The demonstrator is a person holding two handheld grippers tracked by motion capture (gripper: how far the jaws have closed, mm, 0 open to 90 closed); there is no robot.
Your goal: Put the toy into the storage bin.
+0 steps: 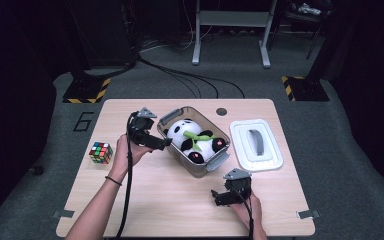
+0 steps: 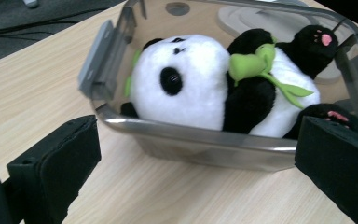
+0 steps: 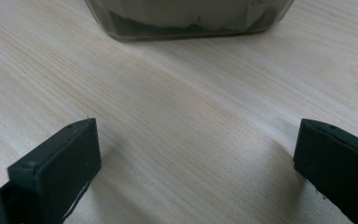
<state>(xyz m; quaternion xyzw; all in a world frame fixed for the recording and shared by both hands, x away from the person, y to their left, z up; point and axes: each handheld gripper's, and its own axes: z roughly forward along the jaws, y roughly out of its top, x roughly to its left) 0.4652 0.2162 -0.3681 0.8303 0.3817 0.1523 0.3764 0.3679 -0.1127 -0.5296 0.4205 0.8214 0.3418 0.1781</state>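
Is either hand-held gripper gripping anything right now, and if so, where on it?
Nothing is held. The left hand-held gripper is open beside the bin with the panda inside; the right hand-held gripper is open over the bare table.

A lab-like recording space: black and yellow hazard-striped stand bases (image 1: 86, 91) at upper left, trailing black floor cables (image 1: 190, 80), grey carpet (image 1: 330, 130).

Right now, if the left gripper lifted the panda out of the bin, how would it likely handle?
The panda looks plush, so it would probably squash and flop between the jaws. It seems light for its bulk. Lying snug inside the bin, it might drag the walls on the way out.
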